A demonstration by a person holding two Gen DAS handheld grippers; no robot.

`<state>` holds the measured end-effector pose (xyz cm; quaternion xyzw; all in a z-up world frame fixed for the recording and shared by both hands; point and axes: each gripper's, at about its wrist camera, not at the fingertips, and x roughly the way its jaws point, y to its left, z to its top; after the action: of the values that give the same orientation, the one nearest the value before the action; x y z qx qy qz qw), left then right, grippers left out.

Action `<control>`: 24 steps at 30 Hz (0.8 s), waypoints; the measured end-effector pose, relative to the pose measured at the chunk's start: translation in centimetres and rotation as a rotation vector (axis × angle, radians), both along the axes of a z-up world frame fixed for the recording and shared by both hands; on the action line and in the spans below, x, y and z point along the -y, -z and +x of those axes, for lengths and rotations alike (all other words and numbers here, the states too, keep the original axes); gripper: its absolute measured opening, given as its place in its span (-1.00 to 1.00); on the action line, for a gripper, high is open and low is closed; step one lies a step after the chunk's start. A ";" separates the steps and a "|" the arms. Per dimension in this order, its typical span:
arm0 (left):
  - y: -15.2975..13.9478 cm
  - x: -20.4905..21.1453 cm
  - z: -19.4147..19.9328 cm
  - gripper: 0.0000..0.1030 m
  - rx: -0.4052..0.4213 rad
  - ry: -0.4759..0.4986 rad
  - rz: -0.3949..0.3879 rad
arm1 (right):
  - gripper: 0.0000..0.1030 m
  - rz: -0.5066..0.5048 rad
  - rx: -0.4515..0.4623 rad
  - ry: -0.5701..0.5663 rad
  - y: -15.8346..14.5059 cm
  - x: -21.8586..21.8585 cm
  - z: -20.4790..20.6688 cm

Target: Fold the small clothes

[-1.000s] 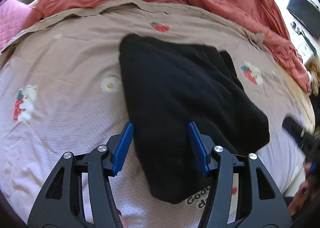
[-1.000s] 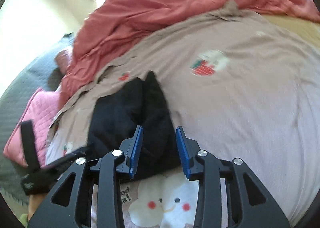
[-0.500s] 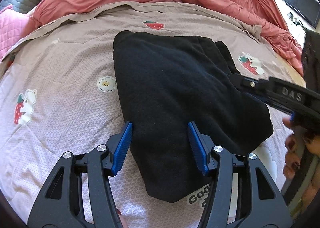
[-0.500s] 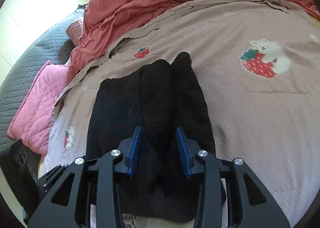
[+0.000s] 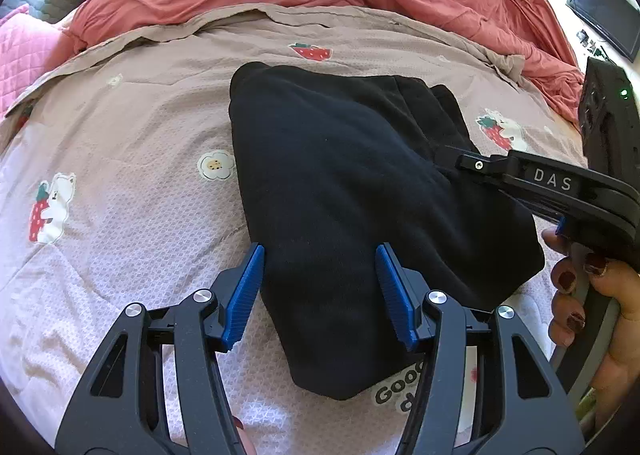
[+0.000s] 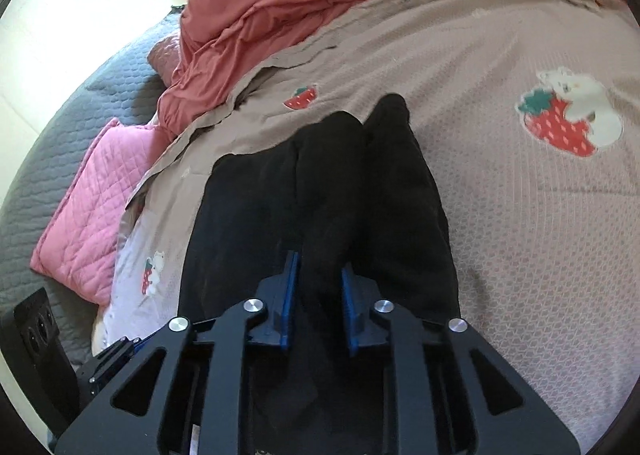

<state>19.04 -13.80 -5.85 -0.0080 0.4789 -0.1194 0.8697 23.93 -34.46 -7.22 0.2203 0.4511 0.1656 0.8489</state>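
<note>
Folded black fleece garment (image 5: 360, 195) flat on beige strawberry-print bed quilt (image 5: 120, 159). L gripper (image 5: 320, 287) fingers apart above garment's near edge; R gripper (image 6: 318, 287) fingers closing, pinching garment fold.

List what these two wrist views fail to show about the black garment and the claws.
- Black garment: its kind and layer count; dark folds merge in both views.
- Right claw: closing with a ridge of cloth between its pads; the grip depth is buried in fabric, and the left wrist view shows only its side.
- Printed wording on the bedspread: half covered by the garment and the left claw.
</note>
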 end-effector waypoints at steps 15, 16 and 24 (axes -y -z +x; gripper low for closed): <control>-0.7 1.3 -0.9 -0.01 0.005 0.034 -0.011 | -0.70 -0.397 0.075 -0.025 -1.2 -1.4 -0.7; -0.5 1.4 -0.9 -0.01 0.002 0.036 -0.004 | -0.69 -0.402 0.059 -0.022 -0.6 -1.4 -0.6; -0.2 1.1 -0.9 0.02 0.000 0.033 -0.007 | -0.27 -0.374 0.052 0.060 -1.3 1.0 -1.1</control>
<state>18.11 -14.95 -5.61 -0.0031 0.4783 -0.1352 0.8677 22.88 -35.48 -5.95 0.0675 0.4452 0.0590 0.8909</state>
